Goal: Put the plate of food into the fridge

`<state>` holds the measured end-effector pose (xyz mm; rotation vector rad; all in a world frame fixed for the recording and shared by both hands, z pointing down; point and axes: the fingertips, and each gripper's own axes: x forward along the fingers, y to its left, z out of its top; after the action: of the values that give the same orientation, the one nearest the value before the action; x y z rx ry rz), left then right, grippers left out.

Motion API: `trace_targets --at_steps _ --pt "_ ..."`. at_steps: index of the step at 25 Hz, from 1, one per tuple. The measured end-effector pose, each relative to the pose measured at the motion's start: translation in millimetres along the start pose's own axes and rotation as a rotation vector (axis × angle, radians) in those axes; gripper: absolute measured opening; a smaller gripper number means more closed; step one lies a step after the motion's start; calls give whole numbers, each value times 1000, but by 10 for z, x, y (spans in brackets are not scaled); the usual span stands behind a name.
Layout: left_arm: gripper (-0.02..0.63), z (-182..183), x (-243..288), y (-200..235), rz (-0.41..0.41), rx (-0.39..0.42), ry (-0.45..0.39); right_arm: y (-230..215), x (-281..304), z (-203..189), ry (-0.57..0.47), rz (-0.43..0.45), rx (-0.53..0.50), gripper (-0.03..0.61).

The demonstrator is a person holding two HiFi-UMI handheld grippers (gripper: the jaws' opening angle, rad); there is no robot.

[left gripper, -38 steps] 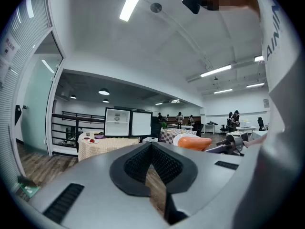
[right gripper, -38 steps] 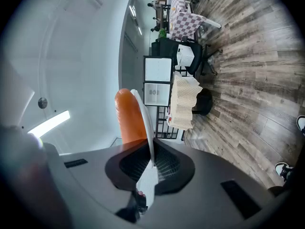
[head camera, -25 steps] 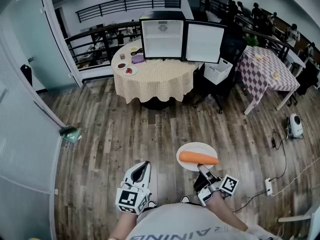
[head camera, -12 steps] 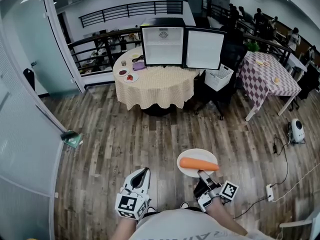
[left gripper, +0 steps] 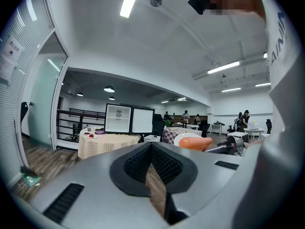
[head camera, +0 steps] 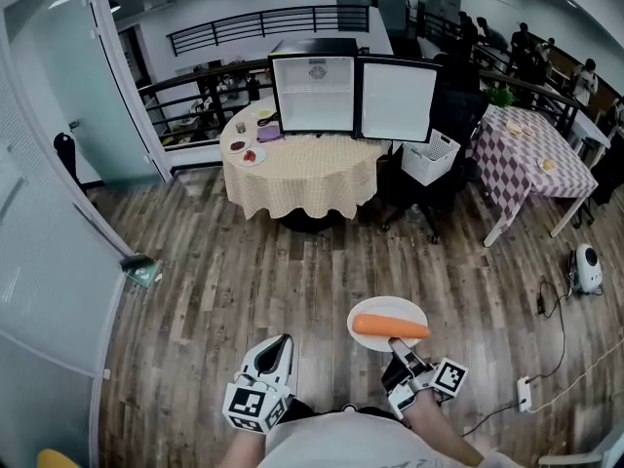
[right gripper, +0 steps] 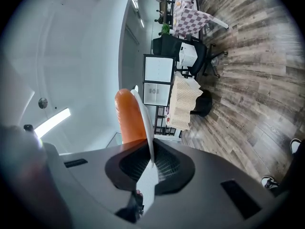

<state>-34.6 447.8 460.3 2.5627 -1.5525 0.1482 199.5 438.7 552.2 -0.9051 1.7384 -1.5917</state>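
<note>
The right gripper [head camera: 398, 345] clamped the rim of a plate [head camera: 378, 311] holding a carrot [head camera: 390, 328], well short of the fridge [head camera: 314, 86]. The left gripper [head camera: 281, 343] was closed and empty. The plate looked stiff and breakable, and the carrot could roll.

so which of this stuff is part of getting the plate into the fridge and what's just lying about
Job: plate with orange food, gripped at its rim by the right gripper; open fridge on the round table.
Lying about: small dishes beside the fridge, white basket, checked table, green item on the floor.
</note>
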Motion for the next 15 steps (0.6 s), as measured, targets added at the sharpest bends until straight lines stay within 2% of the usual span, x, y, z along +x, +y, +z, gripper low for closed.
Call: trace_targets --at_steps 7,15 --pt "9 -5 272 -15 18 -20 18 -170 72 227 13 -18 36 34" --pt "9 34 931 190 -51 -22 9 -219 539 554 -5 -41 7 34"
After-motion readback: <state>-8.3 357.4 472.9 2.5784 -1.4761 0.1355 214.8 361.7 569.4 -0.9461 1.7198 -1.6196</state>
